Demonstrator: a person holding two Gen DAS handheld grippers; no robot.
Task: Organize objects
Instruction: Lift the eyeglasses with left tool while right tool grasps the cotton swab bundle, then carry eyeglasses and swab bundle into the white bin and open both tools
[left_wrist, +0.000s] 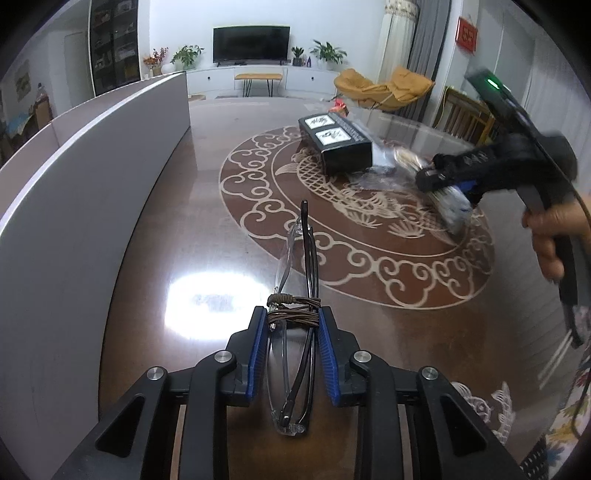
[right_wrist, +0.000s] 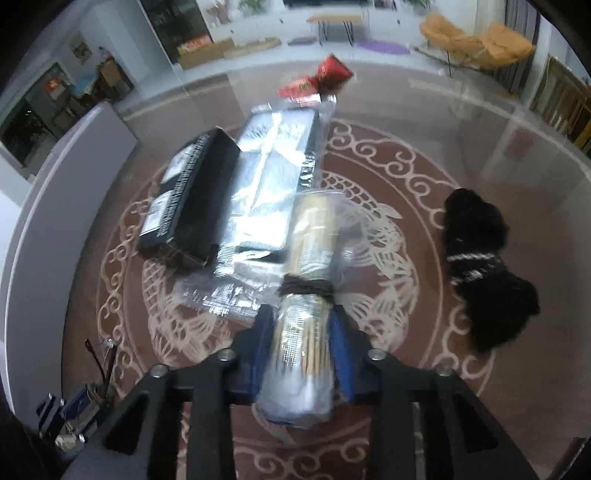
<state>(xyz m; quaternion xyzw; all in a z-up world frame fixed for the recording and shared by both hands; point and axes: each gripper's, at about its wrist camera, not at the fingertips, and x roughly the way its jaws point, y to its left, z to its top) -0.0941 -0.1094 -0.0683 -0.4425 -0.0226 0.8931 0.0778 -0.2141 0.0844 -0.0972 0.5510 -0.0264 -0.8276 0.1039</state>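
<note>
While the left gripper clamps folded cord-wrapped black-and-clear spectacles at lower centre, the right gripper pinches a plastic-wrapped bundle of pale sticks, long axis along its fingers, pointing toward the black rectangular box and silver foil packet at upper left.

At the bottom centre of the left wrist view, the left black plastic two-finger gripper carries ribbed blue pads and round silver screws. At the right edge, the right black gripper bears a glowing green light, a thin black cable and a bare-skinned hand.
</note>
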